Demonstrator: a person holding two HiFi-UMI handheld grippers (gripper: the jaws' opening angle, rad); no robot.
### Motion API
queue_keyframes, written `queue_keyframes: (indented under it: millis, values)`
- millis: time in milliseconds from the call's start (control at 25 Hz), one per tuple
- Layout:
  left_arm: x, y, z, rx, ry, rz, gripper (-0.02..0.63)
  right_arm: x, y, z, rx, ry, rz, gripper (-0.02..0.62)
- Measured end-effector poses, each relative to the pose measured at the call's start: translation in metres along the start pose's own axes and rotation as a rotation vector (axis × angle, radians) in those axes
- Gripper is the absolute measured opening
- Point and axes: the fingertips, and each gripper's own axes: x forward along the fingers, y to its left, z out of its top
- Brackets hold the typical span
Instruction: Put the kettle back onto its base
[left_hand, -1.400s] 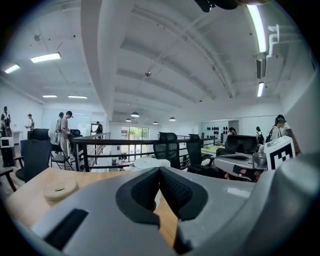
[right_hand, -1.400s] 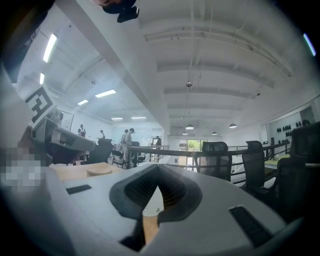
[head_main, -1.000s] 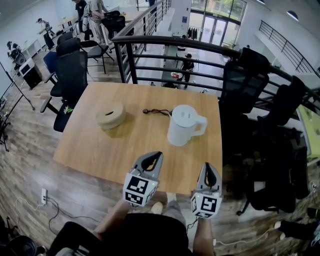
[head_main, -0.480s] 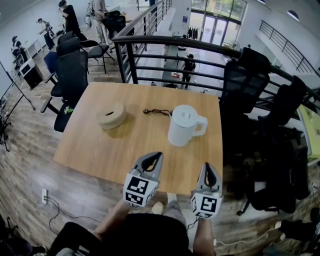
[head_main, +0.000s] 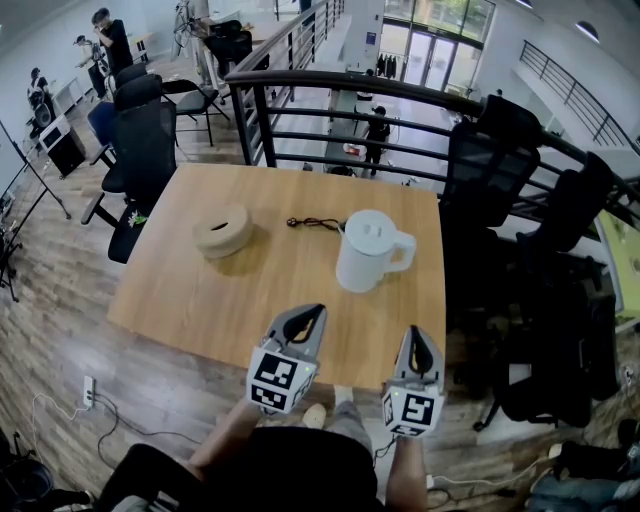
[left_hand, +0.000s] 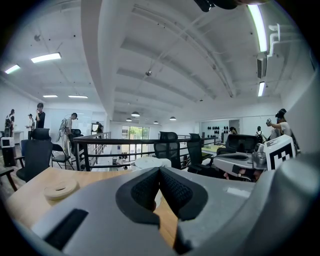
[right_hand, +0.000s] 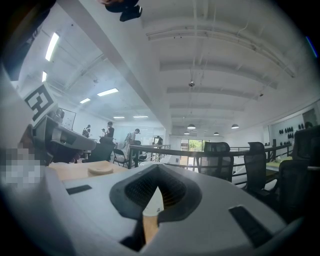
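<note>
**Kettle stands off its base; both tongs closed and empty**

On the table (head_main: 190, 300), the round base (head_main: 222, 231) sits left. The white kettle (head_main: 368, 250) stands well apart to its right, its handle (head_main: 404, 250) pointing right. The left gripper (head_main: 312, 314) and right gripper (head_main: 414, 336) hover at the near edge, jaws together, holding nothing. Done well, the right jaws probably clamp the handle firmly, then lower the kettle upright and centred.

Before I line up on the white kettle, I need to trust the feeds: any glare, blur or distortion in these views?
Head view: even light, sharp, white plastic kettle and round tan base casting soft shadows, black metal railing bowed by fisheye. Left gripper view: dark corners, kettle mostly hidden behind the left gripper. Right gripper view: hazy on the left.
</note>
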Motion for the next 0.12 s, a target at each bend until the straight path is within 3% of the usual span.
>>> queue_keyframes:
  millis: [120]
  values:
    - [0.0012,-0.0009,0.0006,0.001,0.002,-0.001,0.000,0.0006,-0.0013,0.0025,-0.002,-0.003,0.000,-0.003]
